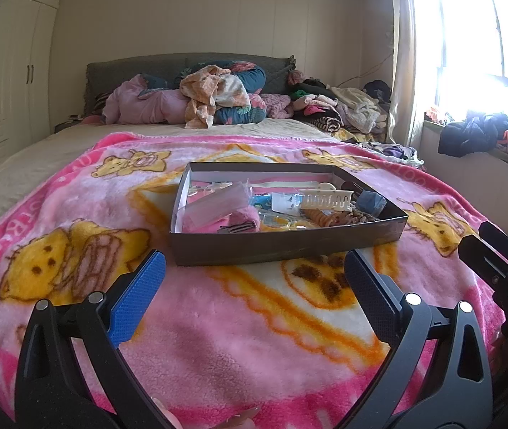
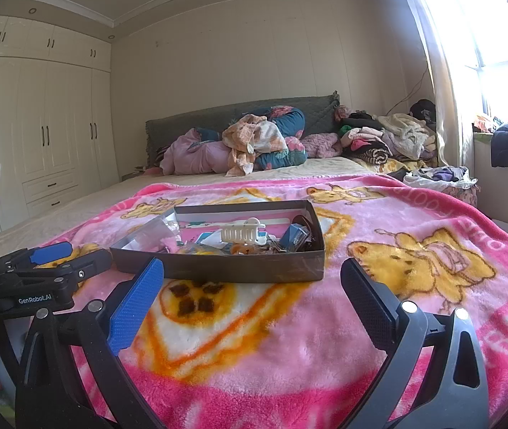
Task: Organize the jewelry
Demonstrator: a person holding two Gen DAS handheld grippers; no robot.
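Observation:
A shallow dark cardboard box (image 1: 282,248) sits on a pink bear-print blanket (image 1: 239,339) on the bed. It holds a jumble of hair accessories and jewelry: a cream hair claw (image 1: 327,201), a pink fluffy piece (image 1: 243,217), clear bags and a blue item (image 1: 370,204). The box also shows in the right wrist view (image 2: 239,270), with the cream claw (image 2: 242,233). My left gripper (image 1: 254,286) is open and empty, just short of the box's near wall. My right gripper (image 2: 252,295) is open and empty, also near the box front.
Piled bedding and clothes (image 1: 214,98) lie at the headboard, with more clothes (image 1: 343,109) at the right. A wardrobe (image 2: 50,136) stands to the left, a bright window (image 1: 486,43) to the right. The other gripper shows at each view's edge (image 2: 39,275).

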